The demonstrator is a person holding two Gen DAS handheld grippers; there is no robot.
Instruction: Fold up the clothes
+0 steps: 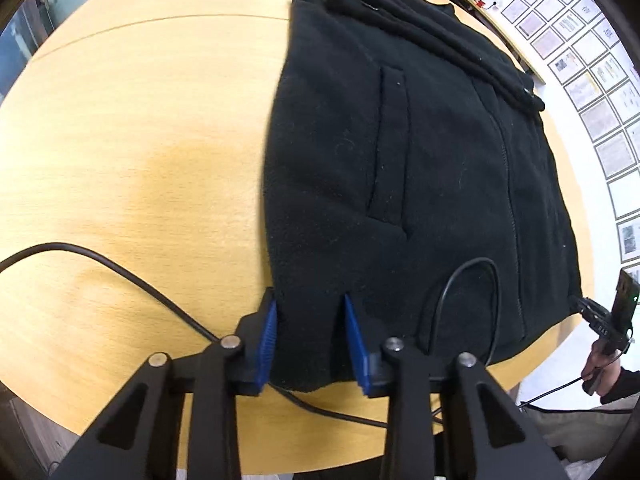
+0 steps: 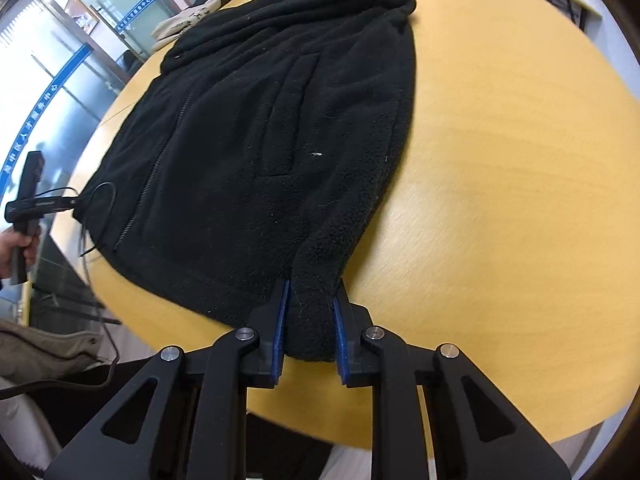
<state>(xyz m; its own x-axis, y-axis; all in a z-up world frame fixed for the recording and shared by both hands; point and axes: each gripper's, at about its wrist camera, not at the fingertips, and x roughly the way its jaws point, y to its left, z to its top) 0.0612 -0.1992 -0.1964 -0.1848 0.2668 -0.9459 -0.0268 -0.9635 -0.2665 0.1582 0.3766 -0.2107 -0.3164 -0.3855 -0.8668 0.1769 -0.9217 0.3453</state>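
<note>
A black fleece jacket (image 1: 400, 160) lies flat on the round wooden table (image 1: 140, 140), zipper up, sleeves folded across its far end. My left gripper (image 1: 310, 304) straddles the near left hem corner, the blue pads (image 1: 270, 332) on either side of the fabric with a gap. My right gripper (image 2: 310, 292) straddles the other hem corner of the jacket (image 2: 260, 120), its pads (image 2: 282, 312) pressing a bunched fold. The right gripper also shows in the left wrist view (image 1: 588, 308), and the left gripper in the right wrist view (image 2: 74, 202).
A black cable (image 1: 120, 272) runs over the table near my left gripper and loops onto the jacket hem. The table edge (image 2: 160, 344) is close to both grippers. A light-coloured cloth item (image 2: 188, 20) lies at the table's far side. Glass doors and a wall of framed papers (image 1: 592, 80) stand beyond.
</note>
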